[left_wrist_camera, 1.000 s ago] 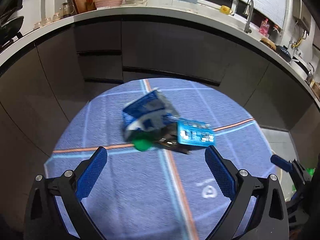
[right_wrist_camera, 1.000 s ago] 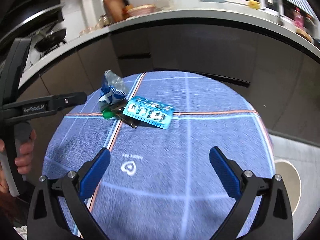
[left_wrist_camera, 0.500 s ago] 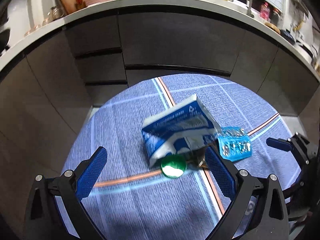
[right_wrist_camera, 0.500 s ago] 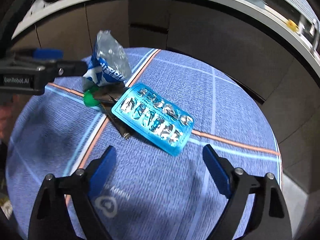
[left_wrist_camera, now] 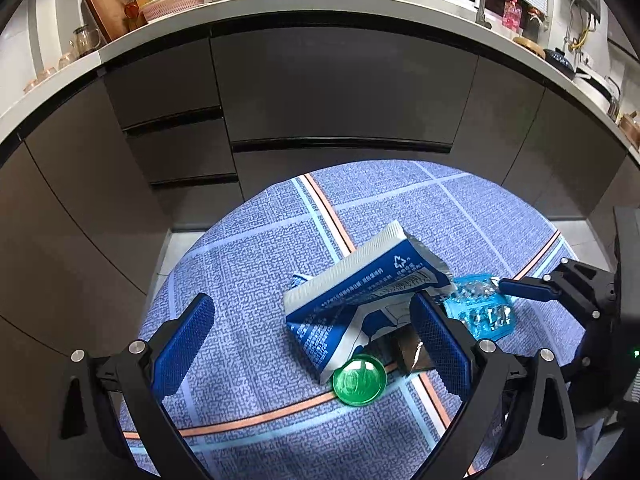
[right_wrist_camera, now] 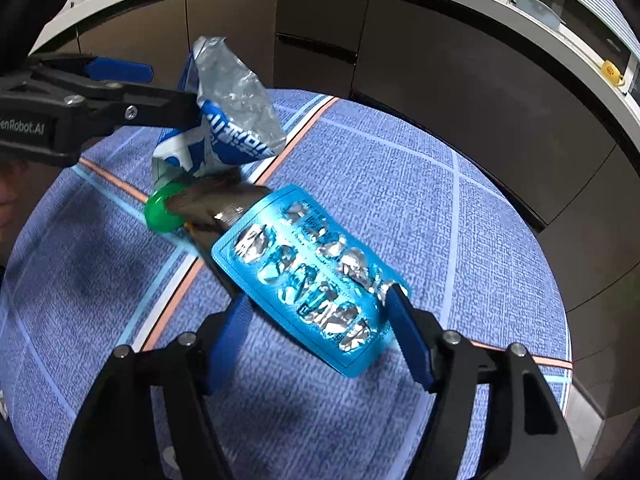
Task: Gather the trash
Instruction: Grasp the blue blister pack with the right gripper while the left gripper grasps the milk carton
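**Closing on the blister pack**

Our right gripper [right_wrist_camera: 320, 312] is closing its jaws around the blue blister pack [right_wrist_camera: 312, 276], not yet pinching. Our left gripper [left_wrist_camera: 312, 340] gapes wide; the crumpled wrapper [left_wrist_camera: 360, 300] and green cap [left_wrist_camera: 359, 379] lie between its fingers.

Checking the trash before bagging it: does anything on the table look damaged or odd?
Yes. The blue-and-white carton is crushed and torn open, its silver lining showing. The blue blister pack has its foil pockets all burst, and it lies propped askew on a dark wrapper.

Crinkled glossy foil-lined wrapper [right_wrist_camera: 228, 120], shiny blue plastic blister pack [right_wrist_camera: 316, 276] with silver foil, glossy green plastic cap [left_wrist_camera: 359, 379], woven matt tablecloth [left_wrist_camera: 248, 280].
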Demonstrator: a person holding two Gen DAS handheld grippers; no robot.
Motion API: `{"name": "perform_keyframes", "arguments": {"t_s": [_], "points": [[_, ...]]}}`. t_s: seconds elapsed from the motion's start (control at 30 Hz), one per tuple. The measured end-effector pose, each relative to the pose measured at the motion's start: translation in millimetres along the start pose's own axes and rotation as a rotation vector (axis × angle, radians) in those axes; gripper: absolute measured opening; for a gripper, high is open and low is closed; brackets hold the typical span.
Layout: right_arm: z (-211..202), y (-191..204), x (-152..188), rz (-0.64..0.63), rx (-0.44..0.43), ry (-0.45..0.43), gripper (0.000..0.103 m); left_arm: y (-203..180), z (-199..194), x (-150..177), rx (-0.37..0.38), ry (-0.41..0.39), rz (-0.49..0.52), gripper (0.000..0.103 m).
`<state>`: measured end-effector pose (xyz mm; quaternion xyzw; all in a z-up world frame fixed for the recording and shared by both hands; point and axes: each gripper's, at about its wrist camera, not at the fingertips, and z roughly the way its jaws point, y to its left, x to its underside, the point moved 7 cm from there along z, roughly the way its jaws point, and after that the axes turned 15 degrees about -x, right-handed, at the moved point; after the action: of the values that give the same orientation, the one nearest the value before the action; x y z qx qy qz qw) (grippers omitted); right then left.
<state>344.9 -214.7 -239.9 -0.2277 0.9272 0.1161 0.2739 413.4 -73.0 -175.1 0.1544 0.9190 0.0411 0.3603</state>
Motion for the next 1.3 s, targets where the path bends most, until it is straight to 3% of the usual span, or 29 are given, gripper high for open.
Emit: {"name": "perform_keyframes", "arguments": {"t_s": [0.17, 0.4, 0.53, 0.77, 0.93, 1.23, 1.3], "points": [[-4.6, -11.3, -4.0, 0.026, -0.008, -0.03, 0.046, -0.5, 5.5, -1.8, 0.041, 0.015, -0.019, 0.094], [-27.1, -15.8, -12.0, 0.019, 0.025, -0.09, 0.029, 0.8, 10.1, -3.8, 0.084, 0.029, -0.045, 0.093], [-46.7, -21.3, -15.9, 0.036, 0.049, -0.14, 0.011, 4.5, 7.6, -3.5, 0.096, 0.026, -0.058, 0.093], [-59.8, -38.9, -15.7, 0.123, 0.008, -0.162, 0.01, -0.6, 3.6, -8.0, 0.086, 0.001, -0.021, 0.094], [-54.5, -36.9, -20.6, 0.151, -0.003, -0.17, 0.01, -11.3, 14.1, -7.3, 0.112, 0.028, 0.015, 0.093], [-46.7, -42.3, -32.8, 0.183, -0.014, -0.198, 0.011, -16.8, 28.5, -9.1, 0.17, 0.073, 0.016, 0.066], [-46.0, -40.5, -32.9, 0.184, -0.009, -0.201, 0.01, -20.1, 31.9, -7.1, 0.166, 0.084, 0.034, 0.035]]}}
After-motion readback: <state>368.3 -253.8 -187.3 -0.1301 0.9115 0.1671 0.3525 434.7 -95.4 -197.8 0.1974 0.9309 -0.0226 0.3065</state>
